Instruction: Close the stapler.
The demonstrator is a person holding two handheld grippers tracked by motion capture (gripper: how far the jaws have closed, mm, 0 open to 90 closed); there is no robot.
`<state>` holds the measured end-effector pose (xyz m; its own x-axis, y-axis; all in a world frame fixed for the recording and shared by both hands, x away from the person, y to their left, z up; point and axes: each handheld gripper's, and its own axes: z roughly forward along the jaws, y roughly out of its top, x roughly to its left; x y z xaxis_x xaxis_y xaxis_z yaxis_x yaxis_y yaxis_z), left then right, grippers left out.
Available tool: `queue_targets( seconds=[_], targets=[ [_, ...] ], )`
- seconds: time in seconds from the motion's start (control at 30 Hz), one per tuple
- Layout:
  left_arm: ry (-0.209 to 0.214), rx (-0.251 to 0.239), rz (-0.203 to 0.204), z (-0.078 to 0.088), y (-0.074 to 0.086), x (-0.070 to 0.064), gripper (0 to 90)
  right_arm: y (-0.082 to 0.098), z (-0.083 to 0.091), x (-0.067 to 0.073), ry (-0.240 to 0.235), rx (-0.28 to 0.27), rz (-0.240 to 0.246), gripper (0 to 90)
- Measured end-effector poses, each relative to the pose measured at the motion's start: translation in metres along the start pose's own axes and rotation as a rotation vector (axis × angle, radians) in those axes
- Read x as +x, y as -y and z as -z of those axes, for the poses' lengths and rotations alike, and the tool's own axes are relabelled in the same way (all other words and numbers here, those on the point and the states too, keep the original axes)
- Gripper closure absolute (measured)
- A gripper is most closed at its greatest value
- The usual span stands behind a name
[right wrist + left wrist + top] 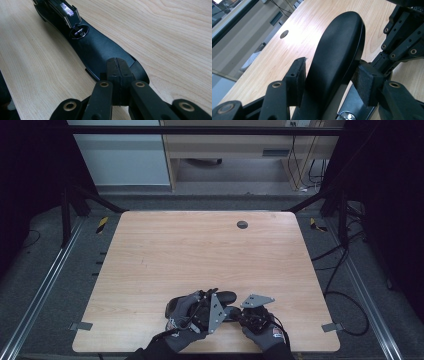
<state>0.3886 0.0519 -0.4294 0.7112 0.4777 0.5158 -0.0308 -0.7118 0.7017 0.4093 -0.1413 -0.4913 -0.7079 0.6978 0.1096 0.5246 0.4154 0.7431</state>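
Beside stapler (200,302): table's grommet hole (242,224)

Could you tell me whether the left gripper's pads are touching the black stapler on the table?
Touching. In the left gripper view, both pads of the left gripper press against the sides of the black stapler, with no gap showing.

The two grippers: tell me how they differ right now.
The left gripper has its jaws spread around the broad top of the black stapler, pads at its sides; the right gripper has its jaws pressed shut, tips on the stapler's narrow end. In the high view, the left gripper's grey plate stands on edge, the right's lies flat. Both are black.
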Motion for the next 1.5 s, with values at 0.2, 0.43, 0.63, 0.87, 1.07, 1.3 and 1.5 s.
queue_targets(
  seconds=[0.2, 0.43, 0.63, 0.87, 1.07, 1.3, 1.5],
  targets=[
    [0.003, 0.003, -0.007, -0.002, 0.0, -0.003, 45.8, 0.0, 0.0, 0.0, 0.002, 0.0, 0.002, 90.0],
    [0.008, 0.011, -0.016, -0.004, 0.001, -0.004, 45.4, 0.0, 0.0, 0.0, 0.003, 0.002, 0.002, 90.0],
    [0.01, 0.012, -0.019, -0.006, 0.001, -0.006, 45.2, 0.0, 0.0, 0.0, 0.004, 0.003, 0.003, 90.0],
    [0.017, 0.018, -0.027, -0.008, 0.001, -0.008, 44.7, 0.0, 0.0, 0.0, 0.003, 0.002, 0.004, 90.0],
    [0.023, 0.024, -0.034, -0.01, 0.002, -0.009, 44.4, 0.0, 0.0, 0.0, 0.003, 0.001, 0.007, 90.0],
    [0.025, 0.032, -0.048, -0.012, 0.002, -0.012, 44.2, 0.0, 0.0, 0.0, 0.002, -0.001, 0.01, 90.0],
    [0.026, 0.038, -0.057, -0.013, 0.003, -0.013, 44.0, 0.0, 0.0, 0.0, 0.003, -0.003, 0.009, 90.0]
  ],
)
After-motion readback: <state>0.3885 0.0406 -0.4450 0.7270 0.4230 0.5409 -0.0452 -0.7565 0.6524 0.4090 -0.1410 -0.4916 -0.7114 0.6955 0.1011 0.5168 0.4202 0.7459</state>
